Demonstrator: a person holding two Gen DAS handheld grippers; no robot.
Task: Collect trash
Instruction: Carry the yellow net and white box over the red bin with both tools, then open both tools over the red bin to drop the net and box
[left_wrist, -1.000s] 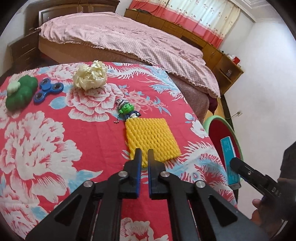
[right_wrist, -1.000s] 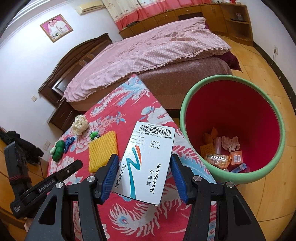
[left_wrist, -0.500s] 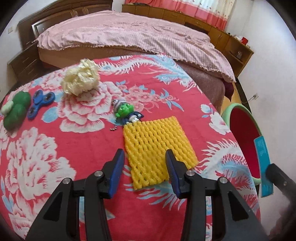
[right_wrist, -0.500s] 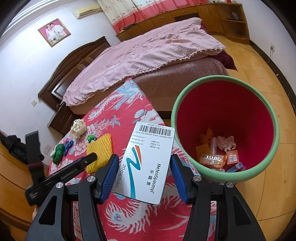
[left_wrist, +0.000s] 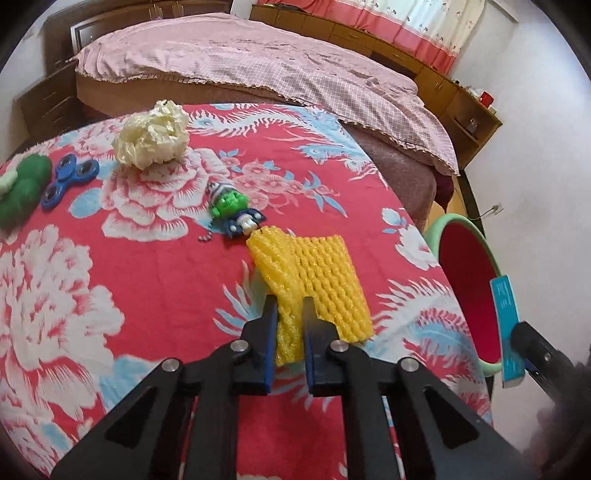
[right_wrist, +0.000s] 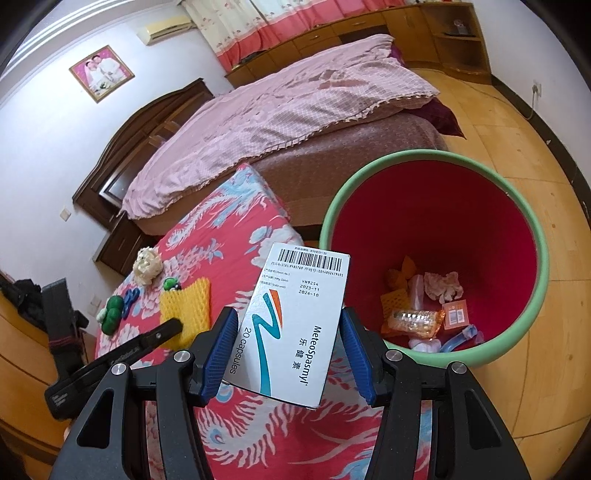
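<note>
Trash count: one yellow foam mesh fruit sleeve (left_wrist: 314, 269) at centre frame in the left wrist view, one crumpled cream paper ball (left_wrist: 153, 134) upper left, one white medicine carton with a teal swoosh (right_wrist: 295, 325) at lower centre of the right wrist view.
Left gripper (left_wrist: 290, 314): jaws just closed, pinched on the sleeve's near corner, which bunches up between the pads.
Right gripper (right_wrist: 290, 350): clamped on the carton, which shows in front of the table edge just left of the bin.
One round red bin with a green rim (right_wrist: 532, 229), right of frame, several wrappers inside (count unclear).
Non-trash on the table: one green-headed keychain figure (left_wrist: 232, 206) touching the sleeve's far corner, one blue fidget spinner (left_wrist: 70, 181), one green plush toy (left_wrist: 22, 188) at the left edge.
Surface: red floral tablecloth (left_wrist: 110, 295).
Room: one bed with a pink checked cover (left_wrist: 258, 62), wooden floor (right_wrist: 509, 122).
</note>
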